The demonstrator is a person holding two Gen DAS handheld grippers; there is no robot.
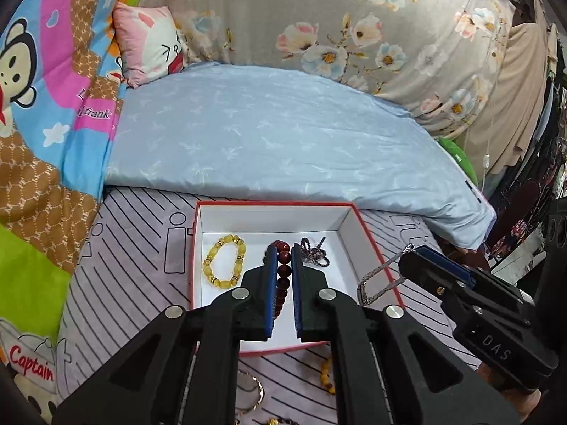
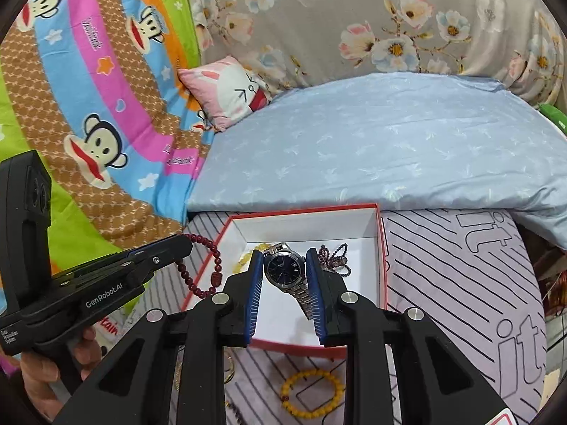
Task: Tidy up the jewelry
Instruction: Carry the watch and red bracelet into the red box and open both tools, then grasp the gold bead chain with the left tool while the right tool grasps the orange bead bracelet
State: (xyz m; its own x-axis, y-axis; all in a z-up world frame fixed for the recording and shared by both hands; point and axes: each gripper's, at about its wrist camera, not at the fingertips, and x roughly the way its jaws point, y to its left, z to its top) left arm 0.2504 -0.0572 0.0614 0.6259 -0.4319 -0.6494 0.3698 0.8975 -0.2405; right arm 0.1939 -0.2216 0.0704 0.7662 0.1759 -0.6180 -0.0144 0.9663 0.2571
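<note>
A red box with a white inside (image 1: 351, 219) (image 2: 381, 248) lies on the striped sheet. A yellow bead bracelet (image 1: 225, 264) (image 2: 248, 255) and a dark beaded chain (image 1: 313, 251) (image 2: 335, 258) rest in it. My left gripper (image 1: 283, 249) (image 2: 184, 242) is shut on a dark red bead bracelet (image 1: 283, 269) (image 2: 202, 269), which hangs at the box's left side. My right gripper (image 2: 284, 253) (image 1: 411, 258) is shut on a silver watch with a dark dial (image 2: 283, 269), whose metal band (image 1: 379, 279) dangles over the box's right rim.
Loose pieces lie on the sheet in front of the box: an orange bead bracelet (image 2: 312, 393) (image 1: 326, 375) and a gold bangle (image 1: 253, 389). A folded light-blue quilt (image 1: 283, 134) sits behind the box, a pink cushion (image 1: 149, 46) beyond it, and a cartoon blanket (image 2: 88, 106) on the left.
</note>
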